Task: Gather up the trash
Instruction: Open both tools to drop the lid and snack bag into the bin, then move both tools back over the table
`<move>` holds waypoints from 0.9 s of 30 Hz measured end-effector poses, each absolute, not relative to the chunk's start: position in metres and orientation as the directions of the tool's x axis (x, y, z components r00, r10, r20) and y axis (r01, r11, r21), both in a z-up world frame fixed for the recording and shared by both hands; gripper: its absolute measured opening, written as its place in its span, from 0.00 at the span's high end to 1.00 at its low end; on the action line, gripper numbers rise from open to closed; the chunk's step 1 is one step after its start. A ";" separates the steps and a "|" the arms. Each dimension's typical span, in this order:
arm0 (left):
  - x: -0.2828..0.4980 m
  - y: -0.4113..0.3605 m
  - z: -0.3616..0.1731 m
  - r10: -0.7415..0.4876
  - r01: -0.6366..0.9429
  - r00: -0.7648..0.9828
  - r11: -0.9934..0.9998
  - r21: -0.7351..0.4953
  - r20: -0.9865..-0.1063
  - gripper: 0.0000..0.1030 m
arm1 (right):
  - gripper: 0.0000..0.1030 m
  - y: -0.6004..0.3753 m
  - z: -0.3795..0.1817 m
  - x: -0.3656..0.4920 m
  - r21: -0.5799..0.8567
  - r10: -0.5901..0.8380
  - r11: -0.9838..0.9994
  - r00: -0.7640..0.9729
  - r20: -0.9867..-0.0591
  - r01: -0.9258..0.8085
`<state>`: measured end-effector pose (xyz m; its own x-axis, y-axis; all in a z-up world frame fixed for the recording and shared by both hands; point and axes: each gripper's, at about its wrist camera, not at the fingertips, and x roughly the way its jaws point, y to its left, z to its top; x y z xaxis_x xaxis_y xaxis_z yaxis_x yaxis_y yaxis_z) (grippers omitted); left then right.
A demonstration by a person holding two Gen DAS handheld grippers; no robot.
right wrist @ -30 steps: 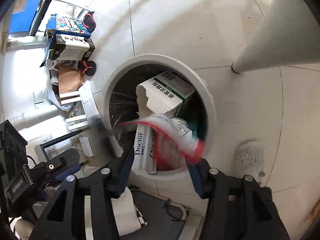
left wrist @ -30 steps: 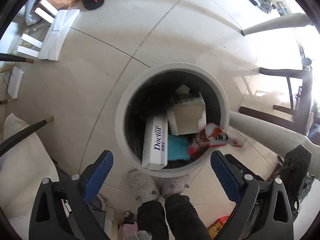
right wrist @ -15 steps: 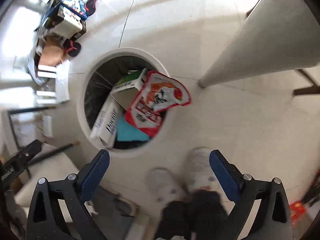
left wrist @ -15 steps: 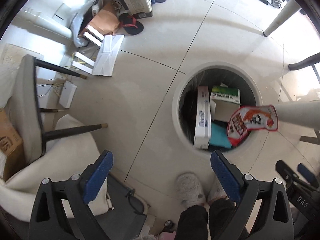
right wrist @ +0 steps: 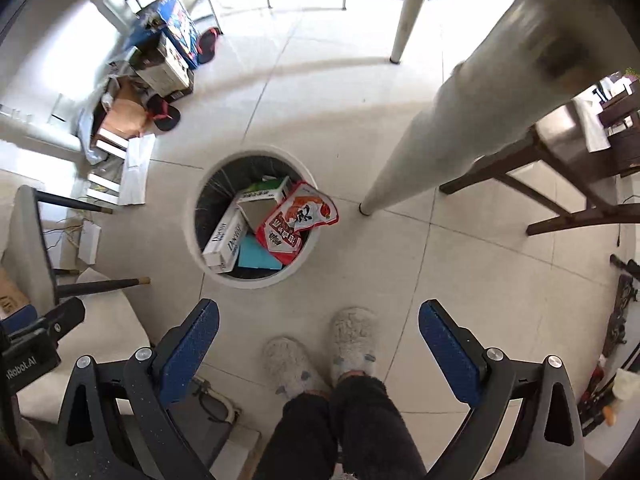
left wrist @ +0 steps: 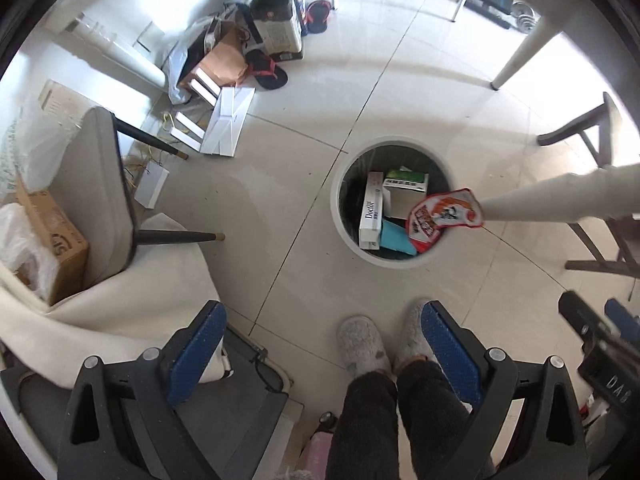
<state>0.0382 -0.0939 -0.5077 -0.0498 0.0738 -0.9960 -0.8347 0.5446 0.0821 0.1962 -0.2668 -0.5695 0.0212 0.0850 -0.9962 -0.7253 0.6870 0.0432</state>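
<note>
Both tongs now hang high above the floor, pointing straight down, lifted since a second ago.

From the left wrist, the left gripper [left wrist: 320, 356] stands spread with nothing between its blue pads. Ahead of it, well apart, the round white plastic waste bin [left wrist: 340, 220] holds the red-and-white crinkly snack bag [left wrist: 442, 216], draped over the far-right rim beside a long white cardboard box [left wrist: 371, 216].

From the right wrist, the right gripper [right wrist: 318, 352] has just been opening and is now spread wide and empty; a second ago the bag hung between its jaws. The bag [right wrist: 298, 220] lies on the bin [right wrist: 192, 224], ahead and slightly left. I judge this piece delivered, though overhanging; more floor clutter remains.
</note>
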 end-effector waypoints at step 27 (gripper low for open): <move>0.013 -0.080 -0.213 0.261 -0.871 0.143 0.491 0.004 -0.955 0.00 | 0.02 -0.262 -0.210 0.194 0.264 0.294 0.573 -0.105 -0.950 -0.776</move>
